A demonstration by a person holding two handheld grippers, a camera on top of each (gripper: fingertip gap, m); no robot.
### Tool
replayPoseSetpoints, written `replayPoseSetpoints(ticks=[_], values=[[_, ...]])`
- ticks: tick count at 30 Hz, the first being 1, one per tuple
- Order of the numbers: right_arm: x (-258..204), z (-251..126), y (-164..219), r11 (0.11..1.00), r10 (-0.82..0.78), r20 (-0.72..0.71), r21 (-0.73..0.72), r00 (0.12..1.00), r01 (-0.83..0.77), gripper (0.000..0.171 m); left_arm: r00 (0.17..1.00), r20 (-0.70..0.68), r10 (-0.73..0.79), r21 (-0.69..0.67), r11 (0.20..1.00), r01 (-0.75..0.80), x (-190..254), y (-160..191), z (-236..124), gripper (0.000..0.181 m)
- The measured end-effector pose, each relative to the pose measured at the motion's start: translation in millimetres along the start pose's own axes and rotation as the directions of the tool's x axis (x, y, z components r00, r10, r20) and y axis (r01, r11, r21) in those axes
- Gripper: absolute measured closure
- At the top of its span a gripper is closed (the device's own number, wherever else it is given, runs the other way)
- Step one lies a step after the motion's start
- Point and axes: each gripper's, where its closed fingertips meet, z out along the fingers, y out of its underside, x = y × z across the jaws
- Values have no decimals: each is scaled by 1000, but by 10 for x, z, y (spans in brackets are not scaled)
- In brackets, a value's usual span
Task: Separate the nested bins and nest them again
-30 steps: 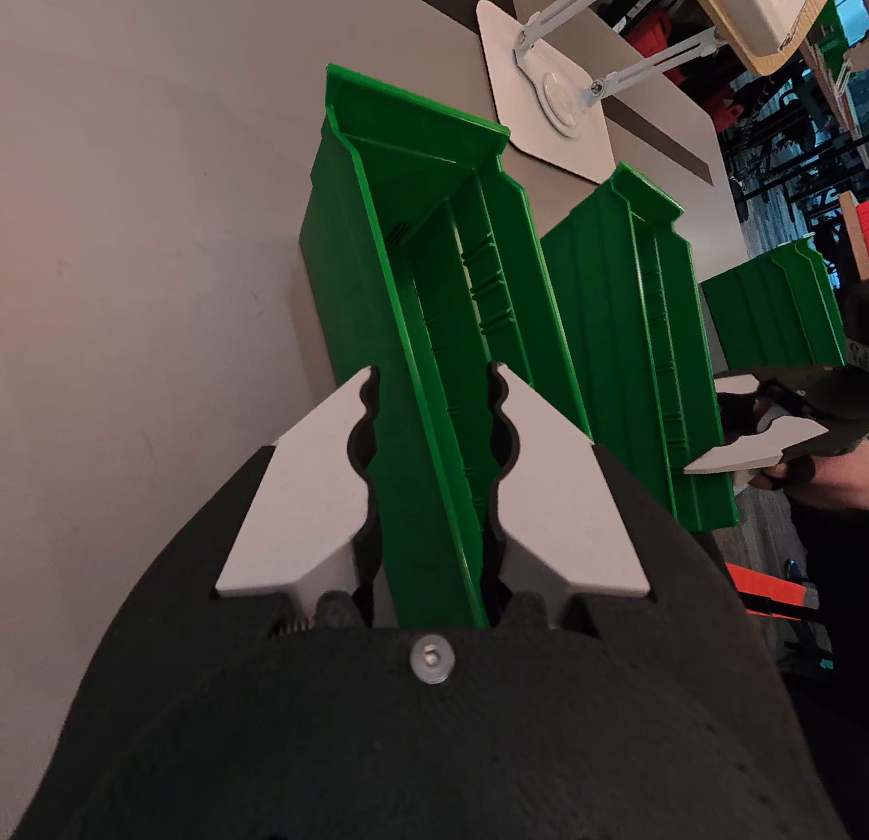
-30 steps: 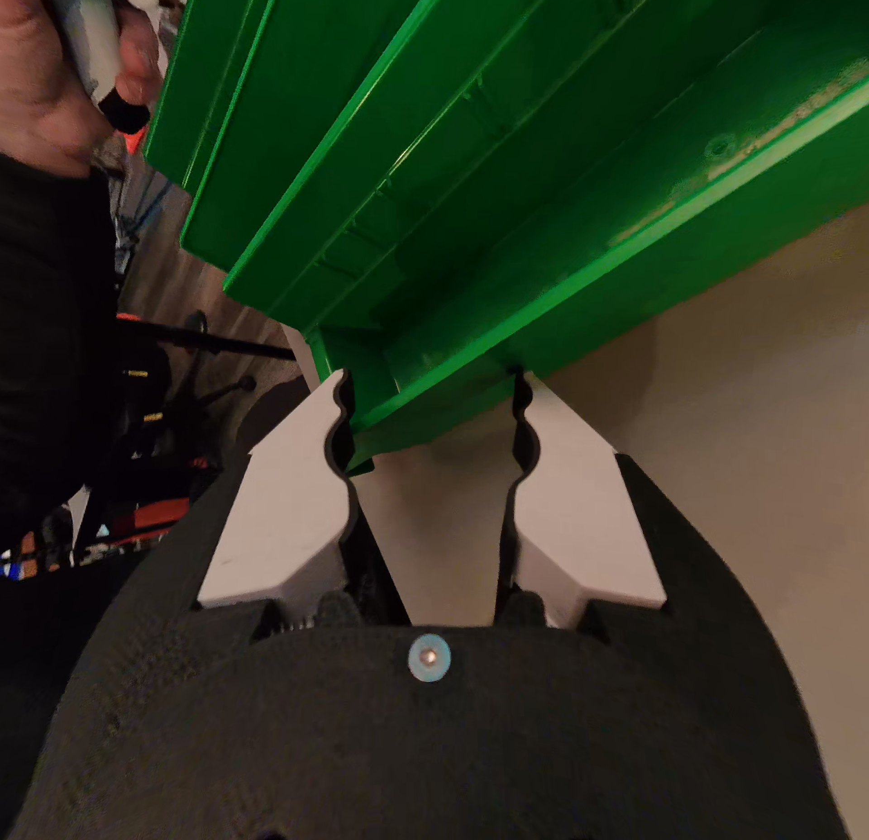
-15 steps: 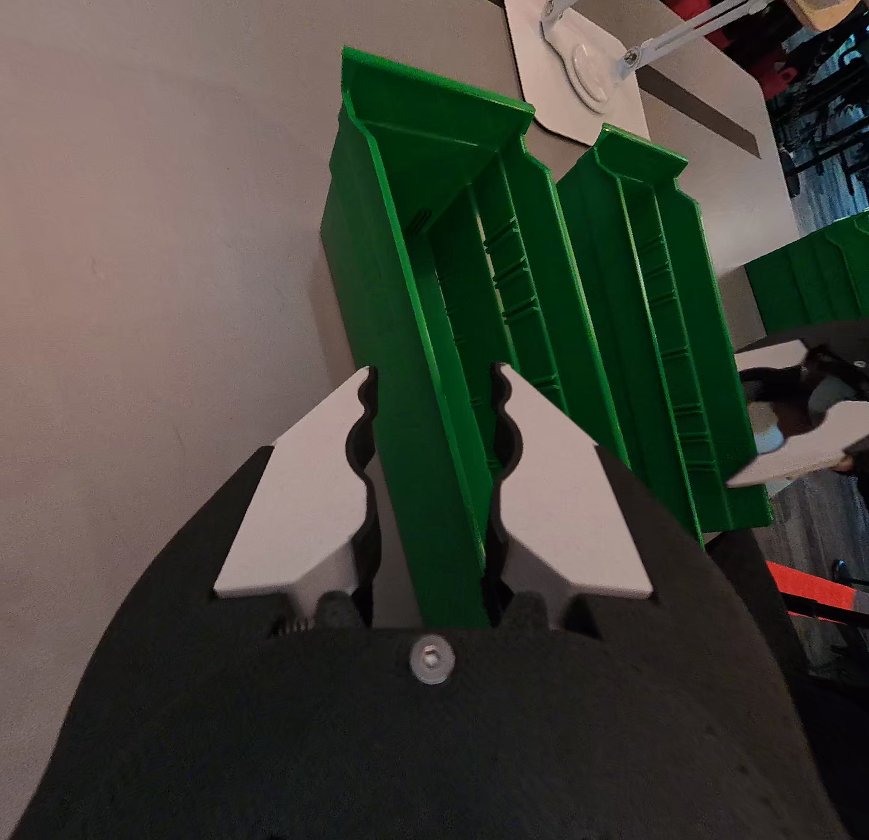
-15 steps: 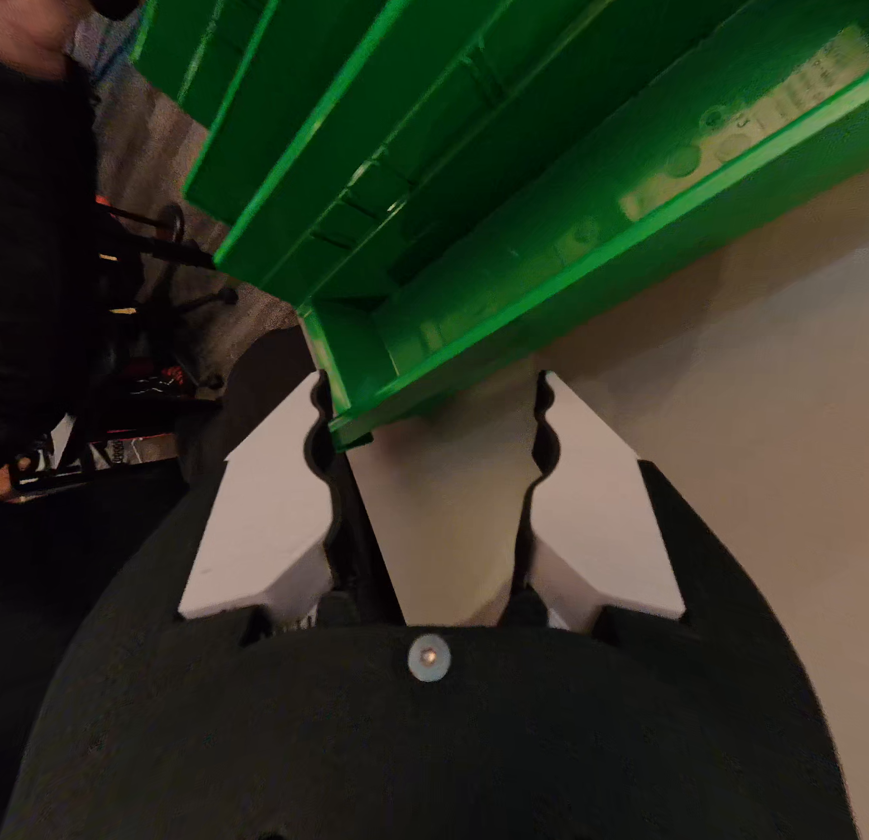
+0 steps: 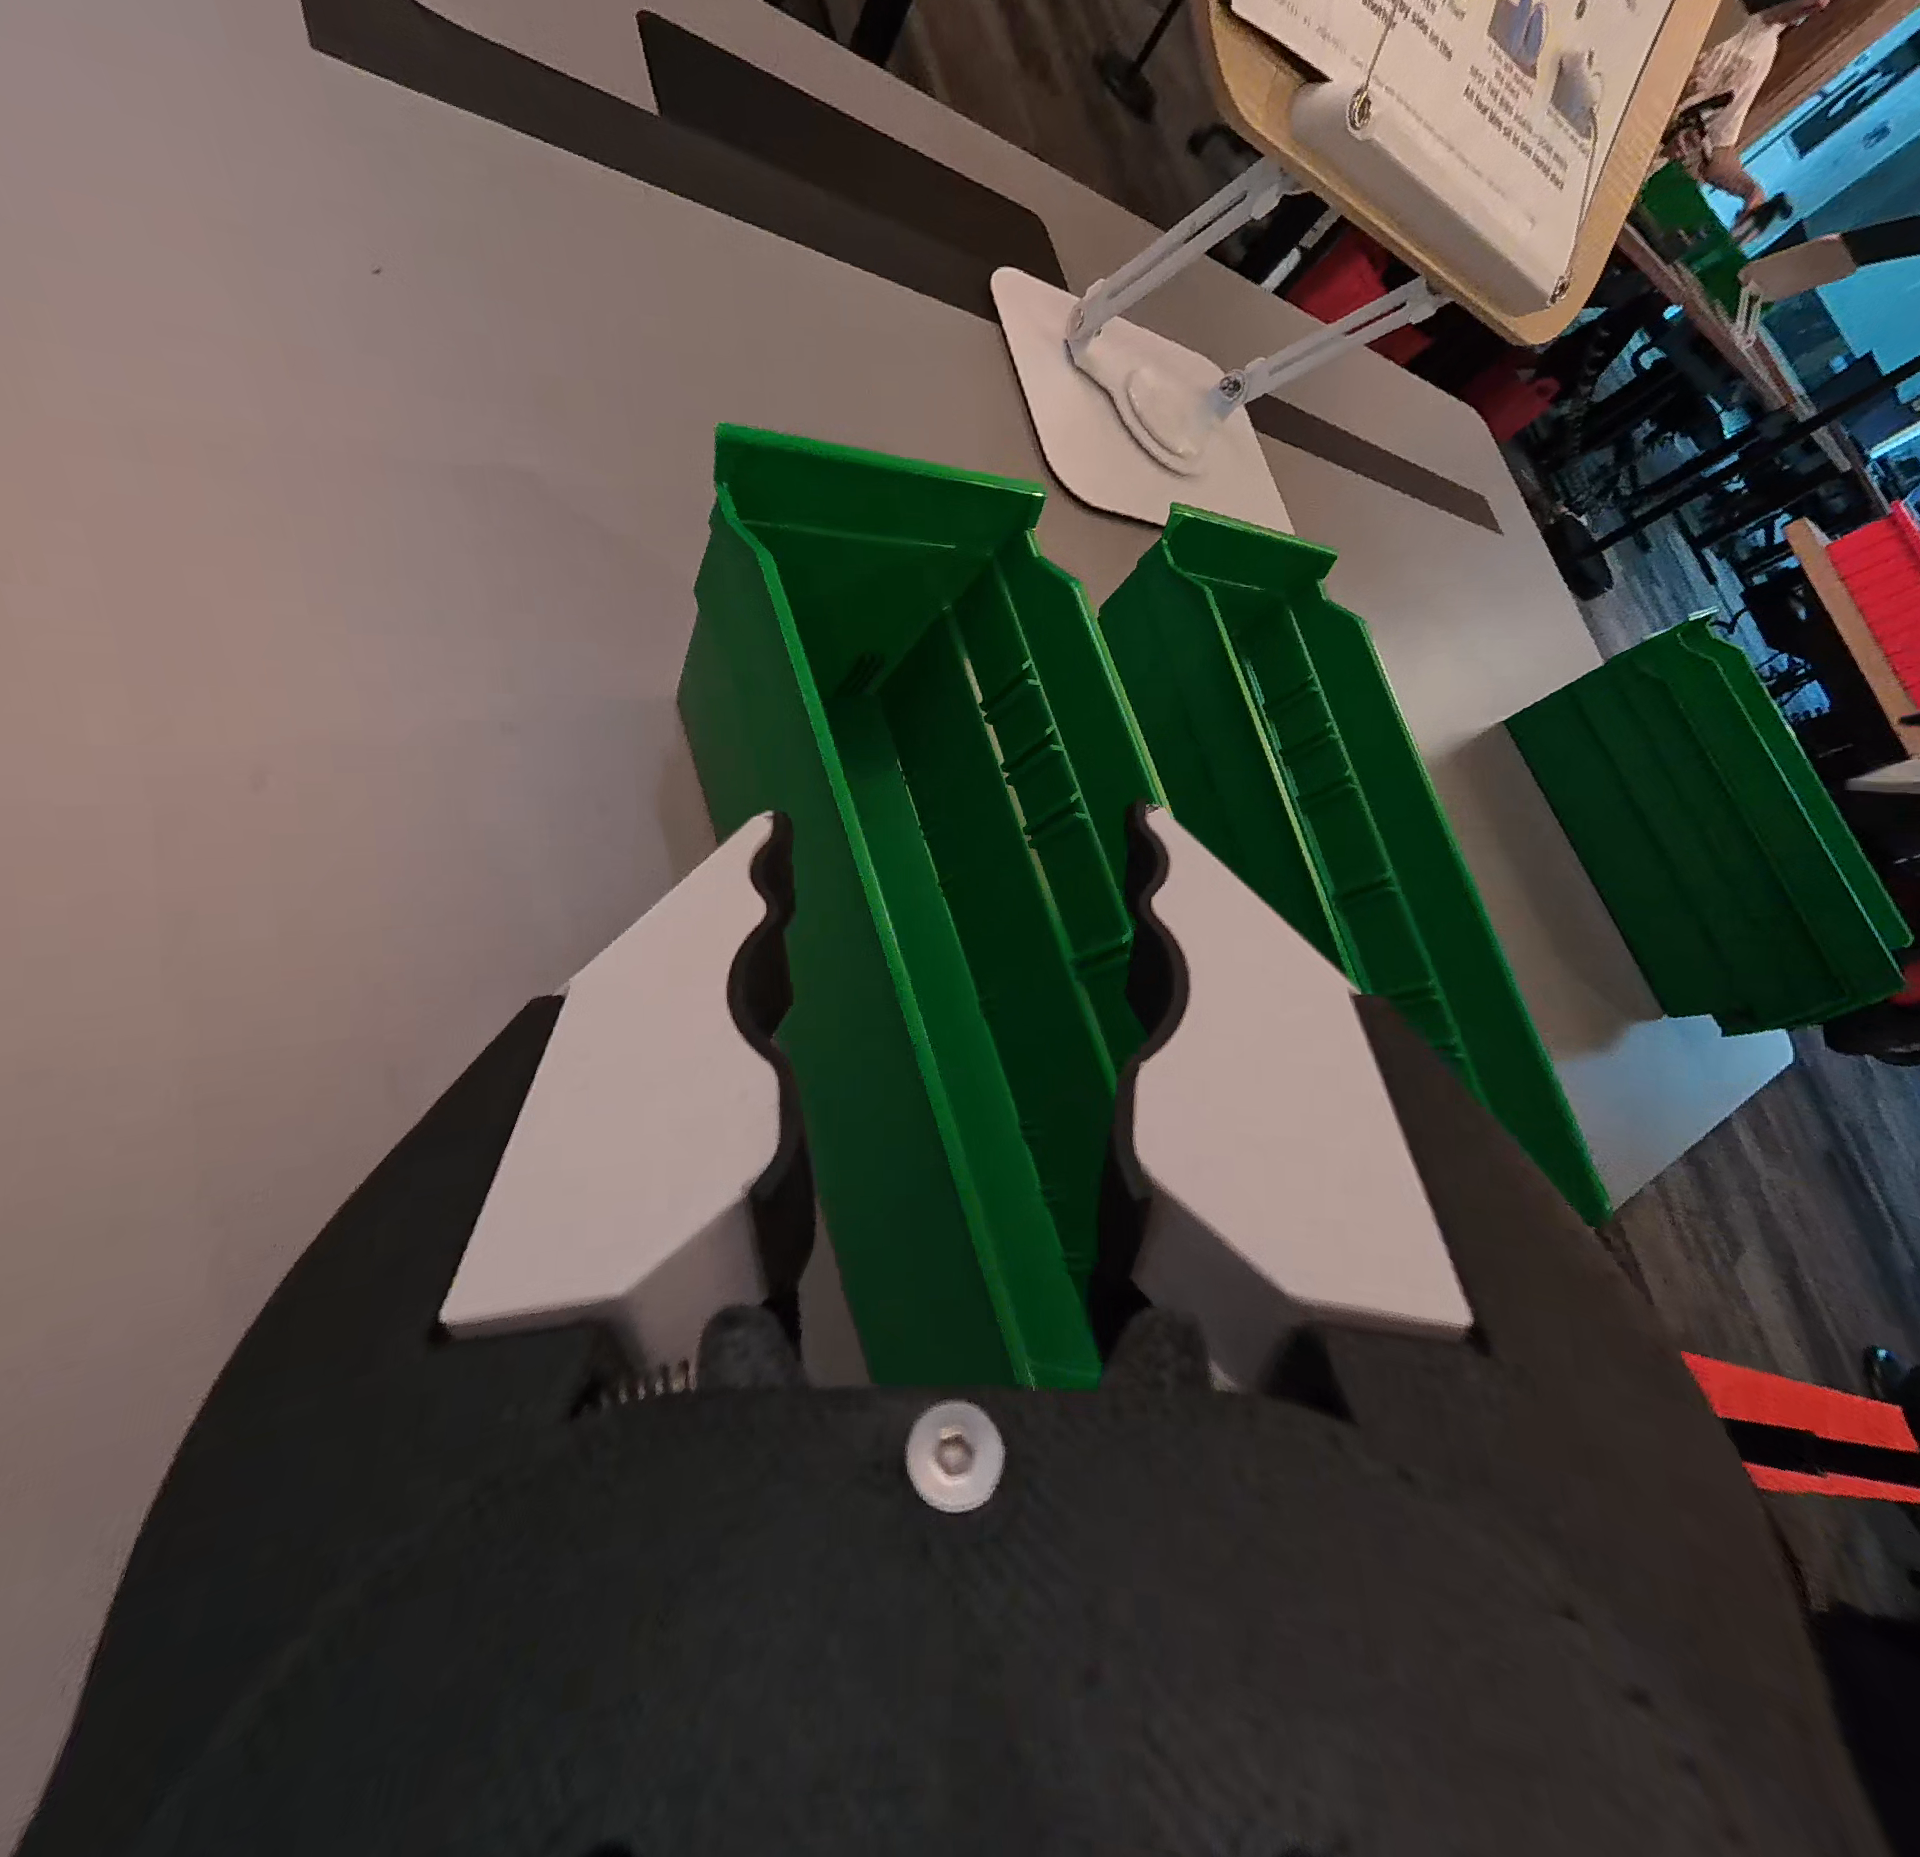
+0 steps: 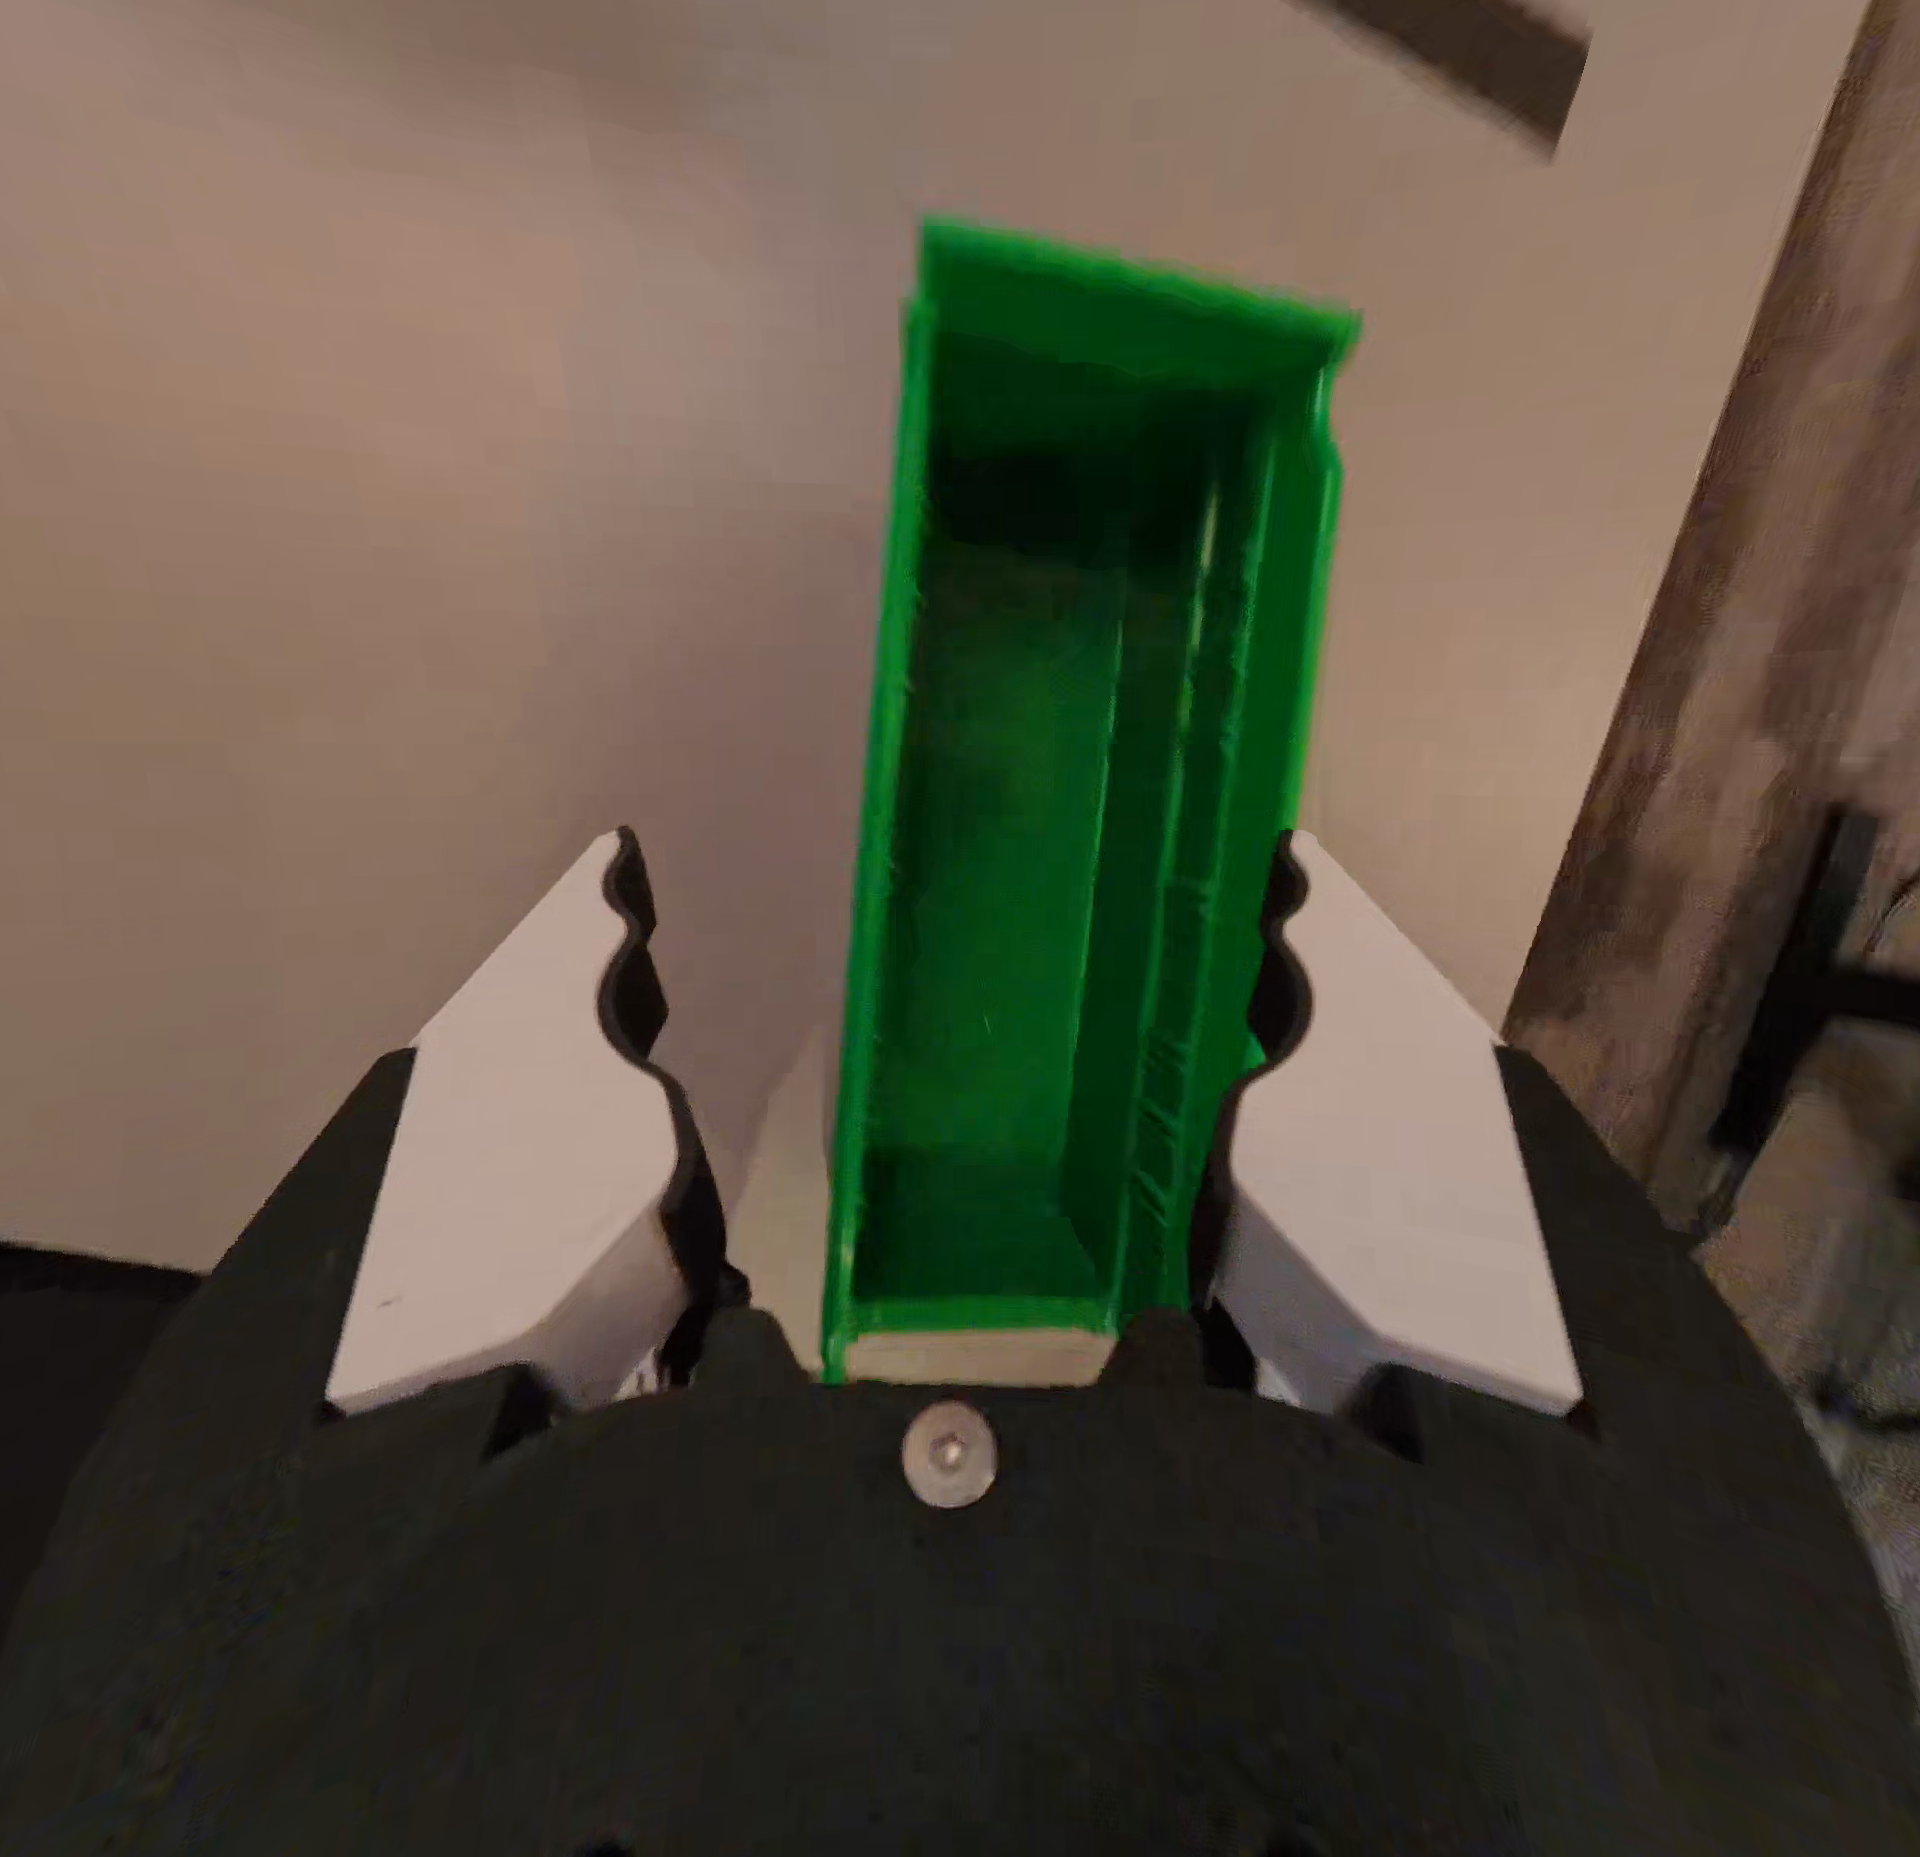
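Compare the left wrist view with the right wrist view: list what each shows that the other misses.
Left wrist view only: three green bins in a row, the nearest bin between the left gripper fingers, a middle bin, a far bin, and a white stand. Right wrist view only: one bin's open interior, and the open right gripper. Both: green bins on the beige table.

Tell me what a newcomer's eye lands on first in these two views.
The bright green bins against the pale table: in the left wrist view, the nearest bin stands between the fingers of the left gripper, with a second bin beside it and a third bin near the table's right edge. In the right wrist view, one open bin fills the gap of the wide-open right gripper.
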Motion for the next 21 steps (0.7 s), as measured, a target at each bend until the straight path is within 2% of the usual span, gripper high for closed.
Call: replayPoseSetpoints(ticks=[2,4,6,9,10,12,13,14,15,16,18,21], values=[[174,143,257,995,38,18,-88,999,-36,49,1000,-7,8,5,1000,-8,38,-2,23,120],[259,245,416,990,50,25,-133,998,-46,52,1000,-13,14,7,1000,-14,76,-2,38,121],[291,304,481,989,57,41,-138,998,-50,65,1000,-6,25,8,1000,-25,86,-5,38,123],[307,323,475,992,73,68,-111,995,-65,69,1000,-10,28,18,999,-28,101,-21,25,124],[271,311,464,993,68,101,-107,993,-58,87,1000,-9,29,21,999,-29,101,-25,21,125],[181,279,379,996,78,176,-59,981,-69,95,1000,-9,30,25,999,-30,98,-34,14,126],[256,289,378,996,73,130,-52,989,-67,98,999,-11,31,25,999,-31,99,-34,16,126],[324,307,442,995,55,82,-86,995,-48,60,999,-12,33,23,999,-33,98,-30,17,125],[346,319,488,993,33,64,-113,997,-26,40,999,-10,35,23,999,-35,94,-28,17,125],[371,322,495,993,19,49,-116,999,-13,34,999,-10,36,24,999,-36,91,-30,15,125],[507,329,488,993,27,-4,-115,1000,-27,34,999,-14,36,26,999,-35,91,-35,17,126],[527,410,503,989,63,43,-134,997,-57,43,999,-16,34,21,999,-33,87,-21,35,125]])
